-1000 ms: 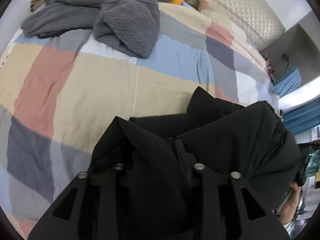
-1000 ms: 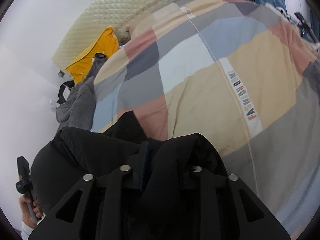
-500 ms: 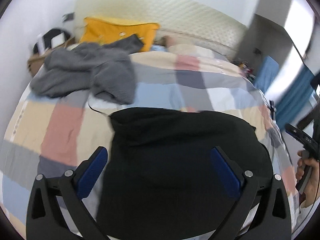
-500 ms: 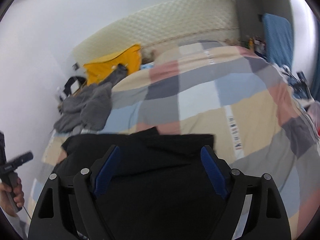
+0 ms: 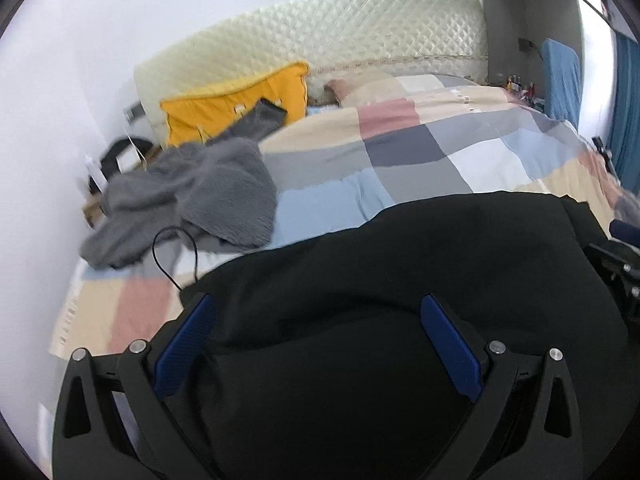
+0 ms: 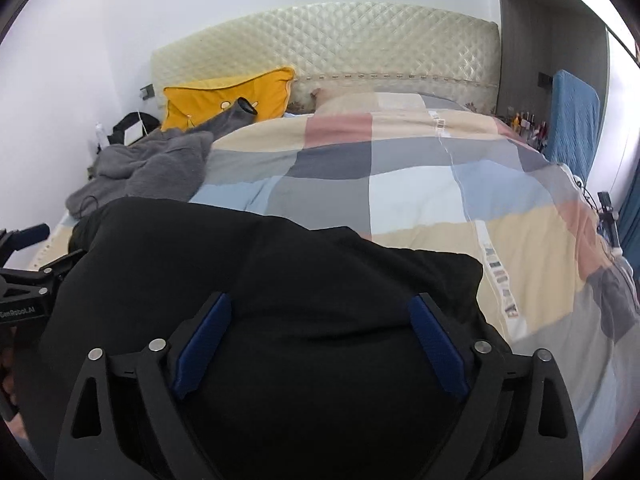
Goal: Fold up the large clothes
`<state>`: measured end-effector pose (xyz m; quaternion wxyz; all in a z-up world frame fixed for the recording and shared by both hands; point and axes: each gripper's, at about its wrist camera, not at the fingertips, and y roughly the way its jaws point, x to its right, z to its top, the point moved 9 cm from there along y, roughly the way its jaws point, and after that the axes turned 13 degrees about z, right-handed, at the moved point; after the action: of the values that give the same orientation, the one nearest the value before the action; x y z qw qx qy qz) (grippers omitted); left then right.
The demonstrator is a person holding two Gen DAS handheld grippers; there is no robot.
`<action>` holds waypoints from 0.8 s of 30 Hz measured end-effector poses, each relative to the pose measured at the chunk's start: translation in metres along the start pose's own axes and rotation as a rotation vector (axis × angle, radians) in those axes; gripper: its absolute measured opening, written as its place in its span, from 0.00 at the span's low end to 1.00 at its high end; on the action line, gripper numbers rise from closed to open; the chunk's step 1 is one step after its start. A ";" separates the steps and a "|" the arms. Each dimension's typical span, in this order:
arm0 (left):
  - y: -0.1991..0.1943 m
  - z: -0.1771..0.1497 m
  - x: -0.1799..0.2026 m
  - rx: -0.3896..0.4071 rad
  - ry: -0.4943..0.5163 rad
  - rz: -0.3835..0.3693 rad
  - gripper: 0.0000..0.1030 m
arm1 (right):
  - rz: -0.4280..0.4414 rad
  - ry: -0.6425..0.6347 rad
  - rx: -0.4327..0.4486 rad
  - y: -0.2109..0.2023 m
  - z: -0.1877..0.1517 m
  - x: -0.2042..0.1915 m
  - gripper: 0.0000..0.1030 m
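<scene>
A black garment (image 5: 400,256) (image 6: 280,272) lies folded flat on the near part of the checked duvet (image 5: 420,160) (image 6: 420,192). My left gripper (image 5: 316,300) hovers over its near edge, open wide, its blue pads (image 5: 184,344) clear of the cloth. My right gripper (image 6: 320,298) hangs over the same garment with its jaws opening. The black cloth shows between its blue pads (image 6: 436,348), which do not press on it. Each gripper's body peeks into the other's view at the frame edge.
A crumpled grey fleece garment (image 5: 192,196) (image 6: 160,168) lies at the bed's far left, partly on a yellow pillow (image 5: 240,104) (image 6: 228,100). A thin black cable (image 5: 176,256) loops beside it. A quilted headboard (image 6: 340,48) stands behind, a blue cloth (image 6: 572,120) at right.
Both grippers were shut on bunched black cloth a second ago. They have let go, opened wide, rolled level and pulled back, and the garment now lies flat.
</scene>
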<state>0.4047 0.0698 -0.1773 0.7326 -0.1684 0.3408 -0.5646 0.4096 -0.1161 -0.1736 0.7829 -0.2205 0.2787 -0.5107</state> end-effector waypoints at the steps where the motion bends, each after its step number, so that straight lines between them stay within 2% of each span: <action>1: 0.009 0.000 0.000 -0.019 -0.013 -0.007 0.99 | 0.007 0.004 -0.006 0.005 0.001 0.002 0.89; 9: 0.050 -0.004 0.000 -0.096 -0.133 -0.043 0.99 | 0.033 0.058 -0.038 0.045 0.009 0.013 0.97; 17: 0.074 0.002 0.004 -0.113 -0.190 -0.071 0.99 | 0.025 0.051 -0.019 0.075 0.022 0.019 0.98; 24: 0.082 -0.001 0.001 -0.131 -0.217 -0.109 0.99 | 0.053 0.052 -0.043 0.077 0.017 0.024 0.98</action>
<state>0.4631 0.0940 -0.2301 0.7208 -0.2942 0.2861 -0.5587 0.4804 -0.1080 -0.2143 0.7836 -0.2165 0.3157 -0.4894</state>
